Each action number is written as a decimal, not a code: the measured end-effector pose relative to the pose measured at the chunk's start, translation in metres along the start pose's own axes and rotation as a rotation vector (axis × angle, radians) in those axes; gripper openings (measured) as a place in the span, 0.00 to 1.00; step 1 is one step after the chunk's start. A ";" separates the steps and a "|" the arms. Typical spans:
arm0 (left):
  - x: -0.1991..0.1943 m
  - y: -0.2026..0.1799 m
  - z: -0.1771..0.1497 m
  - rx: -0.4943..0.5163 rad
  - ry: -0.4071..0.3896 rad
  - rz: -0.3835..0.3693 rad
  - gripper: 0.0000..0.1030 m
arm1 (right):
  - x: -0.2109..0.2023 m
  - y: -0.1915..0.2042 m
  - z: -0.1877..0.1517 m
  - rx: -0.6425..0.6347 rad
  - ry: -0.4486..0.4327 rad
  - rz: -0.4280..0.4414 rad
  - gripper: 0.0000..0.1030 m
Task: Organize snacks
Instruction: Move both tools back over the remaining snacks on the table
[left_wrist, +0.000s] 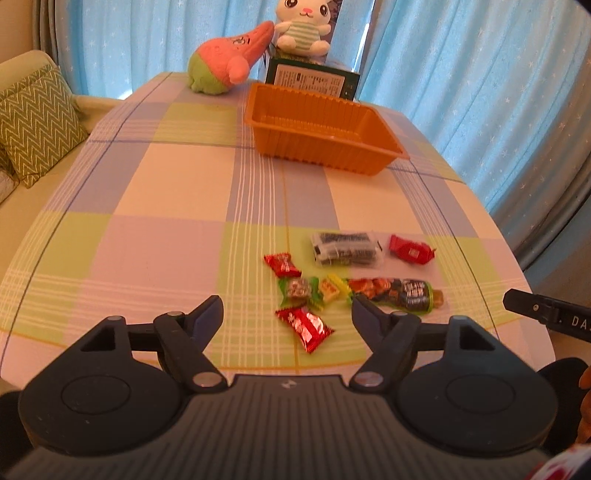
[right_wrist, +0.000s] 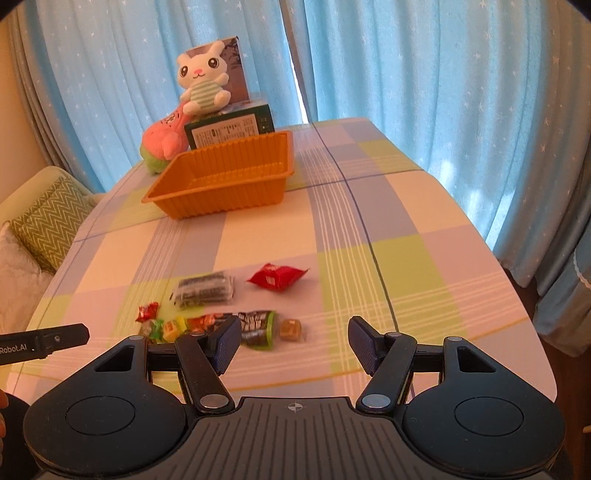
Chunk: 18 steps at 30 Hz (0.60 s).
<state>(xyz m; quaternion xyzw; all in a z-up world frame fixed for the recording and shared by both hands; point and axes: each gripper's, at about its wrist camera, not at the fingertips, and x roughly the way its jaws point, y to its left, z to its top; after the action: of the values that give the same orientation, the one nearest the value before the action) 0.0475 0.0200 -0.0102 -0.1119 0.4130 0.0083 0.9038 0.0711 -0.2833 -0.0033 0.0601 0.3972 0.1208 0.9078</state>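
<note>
Snacks (left_wrist: 343, 284) are lying loose in a cluster at the near end of the checked worktop (left_wrist: 147, 221), while the orange tray (left_wrist: 317, 125) is sitting empty toward the far end, well apart from them. Nothing appears sorted so far; by the look of it, the whole job is waiting to be done. Left gripper (left_wrist: 287, 314) is hovering just over the near red packet (left_wrist: 304, 326), jaws standing wide and holding nothing. Right gripper (right_wrist: 293, 341) is hanging near the green-ended packet (right_wrist: 255, 328), also spread open and empty. Soft toys (right_wrist: 201, 88) and a box (right_wrist: 229, 131) are crowding the far edge behind the tray.
</note>
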 end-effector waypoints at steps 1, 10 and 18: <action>0.002 -0.001 -0.003 -0.002 0.005 -0.001 0.72 | 0.001 -0.001 -0.002 -0.003 0.005 -0.001 0.62; 0.024 -0.008 -0.017 -0.020 0.039 -0.005 0.61 | 0.017 -0.005 -0.012 -0.006 0.032 -0.009 0.62; 0.054 -0.012 -0.022 -0.060 0.053 -0.016 0.47 | 0.040 -0.012 -0.014 0.002 0.064 -0.010 0.62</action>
<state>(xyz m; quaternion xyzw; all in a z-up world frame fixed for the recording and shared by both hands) 0.0679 -0.0004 -0.0617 -0.1423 0.4356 0.0104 0.8887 0.0886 -0.2839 -0.0435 0.0552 0.4263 0.1178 0.8952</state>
